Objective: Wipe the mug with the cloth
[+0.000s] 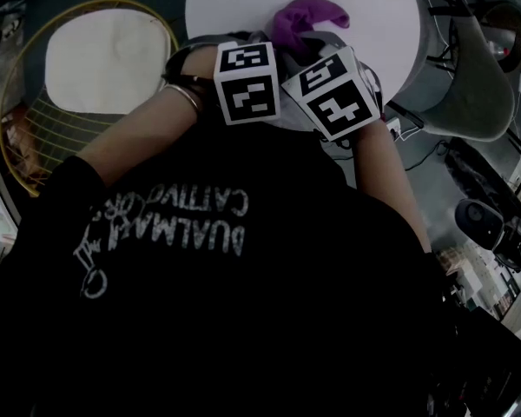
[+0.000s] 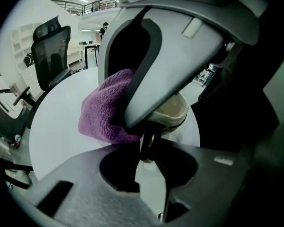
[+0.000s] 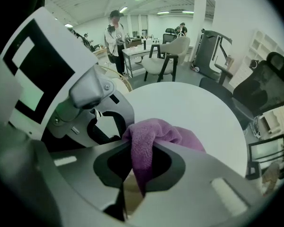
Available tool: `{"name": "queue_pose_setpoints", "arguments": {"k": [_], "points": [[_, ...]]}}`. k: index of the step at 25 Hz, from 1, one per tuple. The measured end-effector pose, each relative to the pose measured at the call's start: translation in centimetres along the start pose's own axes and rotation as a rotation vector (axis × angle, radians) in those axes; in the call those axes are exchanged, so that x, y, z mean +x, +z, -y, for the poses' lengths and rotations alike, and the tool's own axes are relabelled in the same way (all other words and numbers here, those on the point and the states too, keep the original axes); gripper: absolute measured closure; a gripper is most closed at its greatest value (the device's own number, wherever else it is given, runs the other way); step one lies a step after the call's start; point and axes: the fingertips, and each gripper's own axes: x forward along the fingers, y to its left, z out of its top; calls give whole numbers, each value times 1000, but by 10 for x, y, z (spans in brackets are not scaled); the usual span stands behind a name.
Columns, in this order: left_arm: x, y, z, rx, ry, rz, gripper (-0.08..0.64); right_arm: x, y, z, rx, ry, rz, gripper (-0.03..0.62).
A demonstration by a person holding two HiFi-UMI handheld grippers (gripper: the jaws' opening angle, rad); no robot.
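Round and white, the table point(image 3: 194, 103) spreads under both my claws. My right claw point(image 3: 143, 150) is pressed together on a fold of the purple cloth point(image 3: 163, 131), which bunches up just past the jaws. My left claw point(image 2: 149, 143) pinches the cream mug point(image 2: 173, 111) by what looks like its handle. The mug is right at my jaw tips, over the table, with the cloth against its rim. Farther off stand a black office chair point(image 2: 52, 46) and a grey armchair point(image 3: 168, 56).

Open tabletop point(image 3: 189, 103) beyond bunched cloth point(image 3: 157, 129)
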Motion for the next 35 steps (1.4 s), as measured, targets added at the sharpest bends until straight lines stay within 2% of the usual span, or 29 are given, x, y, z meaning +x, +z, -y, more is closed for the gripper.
{"name": "queue_pose_setpoints", "arguments": {"k": [6, 11, 19, 25, 35], "points": [[-2, 1, -2, 2, 1, 8, 477, 7, -2, 3, -26, 109, -159, 546], [-3, 2, -3, 3, 4, 18, 479, 14, 3, -1, 48, 219, -195, 546], [-13, -3, -9, -19, 5, 59, 479, 23, 4, 9, 58, 220, -297, 546], [-9, -4, -4, -31, 9, 74, 479, 29, -5, 9, 78, 209, -288, 546], [-13, -6, -5, -70, 15, 76, 477, 25, -1, 15, 131, 210, -196, 545]]}}
